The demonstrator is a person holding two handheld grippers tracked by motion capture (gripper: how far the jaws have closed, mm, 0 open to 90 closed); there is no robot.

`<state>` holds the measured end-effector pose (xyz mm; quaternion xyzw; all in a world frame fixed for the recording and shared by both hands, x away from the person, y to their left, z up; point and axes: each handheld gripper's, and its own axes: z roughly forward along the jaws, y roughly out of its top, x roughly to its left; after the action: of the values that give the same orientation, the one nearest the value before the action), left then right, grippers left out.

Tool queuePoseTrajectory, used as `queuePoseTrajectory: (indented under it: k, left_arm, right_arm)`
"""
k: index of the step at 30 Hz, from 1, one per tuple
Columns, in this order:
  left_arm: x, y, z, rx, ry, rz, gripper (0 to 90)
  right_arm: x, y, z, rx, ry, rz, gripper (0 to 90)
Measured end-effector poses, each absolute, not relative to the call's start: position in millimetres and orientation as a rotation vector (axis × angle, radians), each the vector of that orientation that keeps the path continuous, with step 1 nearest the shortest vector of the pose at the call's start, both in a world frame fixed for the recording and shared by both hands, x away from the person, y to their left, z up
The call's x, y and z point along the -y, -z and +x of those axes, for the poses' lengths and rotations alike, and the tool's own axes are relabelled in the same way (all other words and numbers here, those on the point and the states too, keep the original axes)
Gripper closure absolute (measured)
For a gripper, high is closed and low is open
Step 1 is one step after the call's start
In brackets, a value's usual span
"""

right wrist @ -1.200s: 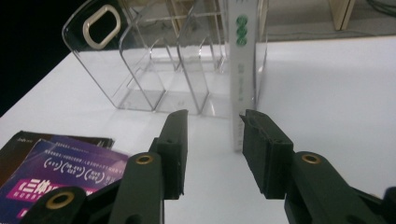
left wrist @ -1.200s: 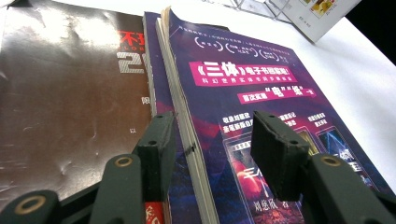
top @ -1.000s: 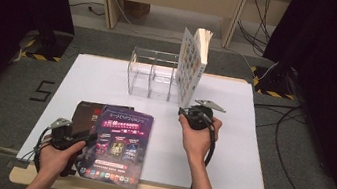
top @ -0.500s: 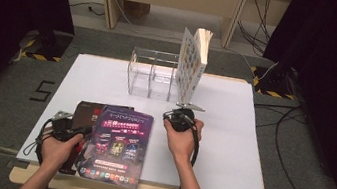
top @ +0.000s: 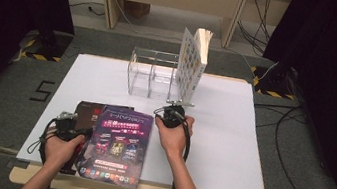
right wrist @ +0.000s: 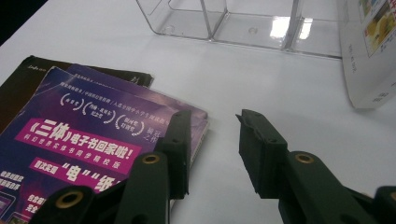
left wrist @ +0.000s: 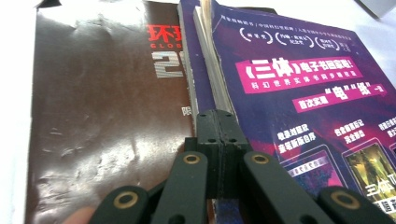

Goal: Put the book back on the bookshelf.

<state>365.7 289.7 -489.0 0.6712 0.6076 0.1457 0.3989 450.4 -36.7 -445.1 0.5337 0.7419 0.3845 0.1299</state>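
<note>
At surface's near edge: left tool clamps purple book, right tool comes in open.

High view: purple book (top: 118,145) lies flat at the near left of the surface (top: 230,144), partly over a brown book (top: 87,112); long axis runs near-to-far, top edge away from the person. Left tool (top: 66,127) sits at its left edge; right tool (top: 169,116) at its far right corner. A third book (top: 192,65) stands in the clear rack (top: 152,74), likely the goal.
Left gripper view: jaws pinched together on the purple book's (left wrist: 299,93) page edge, having just been closing, probably to lift that side off the brown book (left wrist: 107,116).
Right gripper view: jaws apart, nothing between them, recently opening a little; left jaw over the book's (right wrist: 93,135) corner, judged ready to take the other side.
</note>
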Motion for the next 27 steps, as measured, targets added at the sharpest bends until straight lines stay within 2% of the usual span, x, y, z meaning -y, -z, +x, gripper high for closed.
queuePoseTrajectory:
  k: [27]
  left_arm:
    - [-282, 486, 370, -1.537, -0.406, 1.775, 89.9]
  right_arm:
    - [22, 466, 476, -2.221, -1.047, 1.605, 62.2]
